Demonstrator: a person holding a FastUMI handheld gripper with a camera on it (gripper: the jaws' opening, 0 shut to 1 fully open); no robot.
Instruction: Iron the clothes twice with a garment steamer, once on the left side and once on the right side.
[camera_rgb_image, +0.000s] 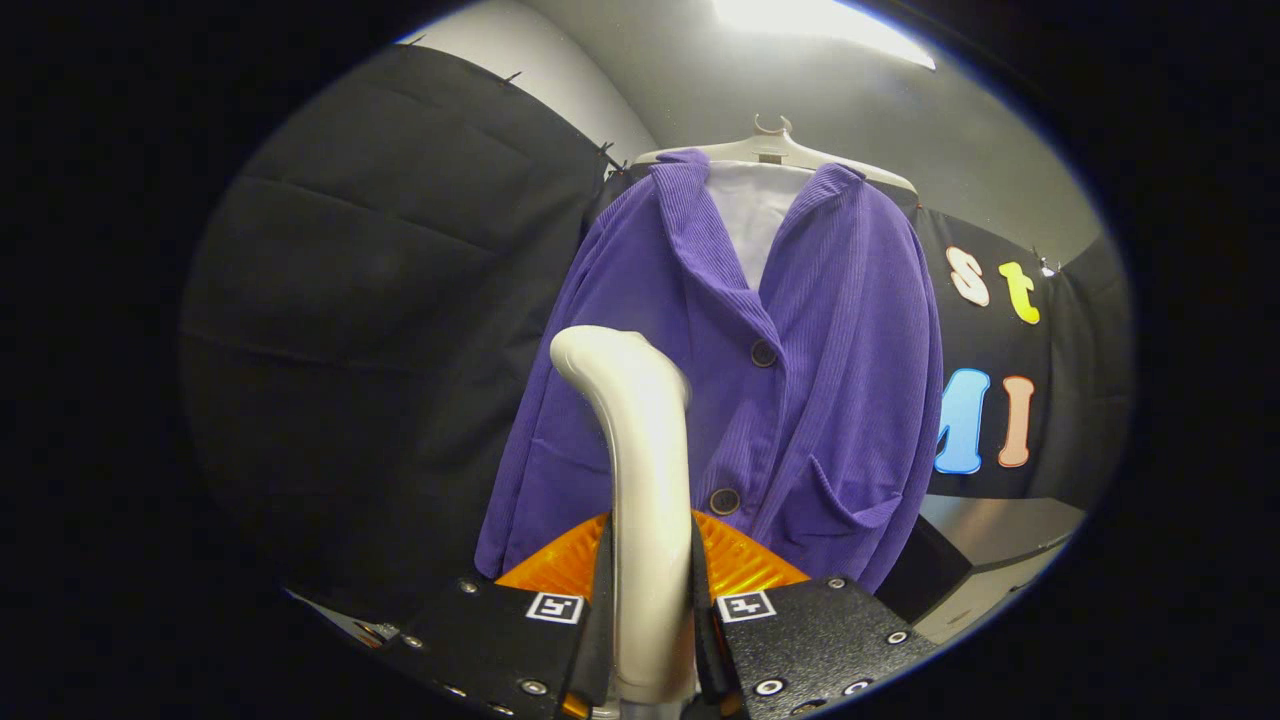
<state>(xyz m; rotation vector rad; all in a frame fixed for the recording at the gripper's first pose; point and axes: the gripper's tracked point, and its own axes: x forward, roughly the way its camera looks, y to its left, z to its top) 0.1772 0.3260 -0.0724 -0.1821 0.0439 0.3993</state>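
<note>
A purple corduroy jacket (800, 380) hangs on a white hanger (775, 150) over a white shirt (752, 215), straight ahead of the fingers. My gripper (650, 610) is shut on the white handle of the garment steamer (640, 480), which stands upright between the two fingers. The steamer's curved head bends toward the jacket's left front panel, about level with the upper button. Whether the head touches the cloth cannot be told. An orange part of the steamer (740, 565) shows just beyond the fingers.
Black cloth wall (380, 330) hangs to the left of the jacket and continues behind it on the right. A grey ledge (1000, 560) lies low to the right of the jacket. A bright ceiling light (820, 25) is overhead.
</note>
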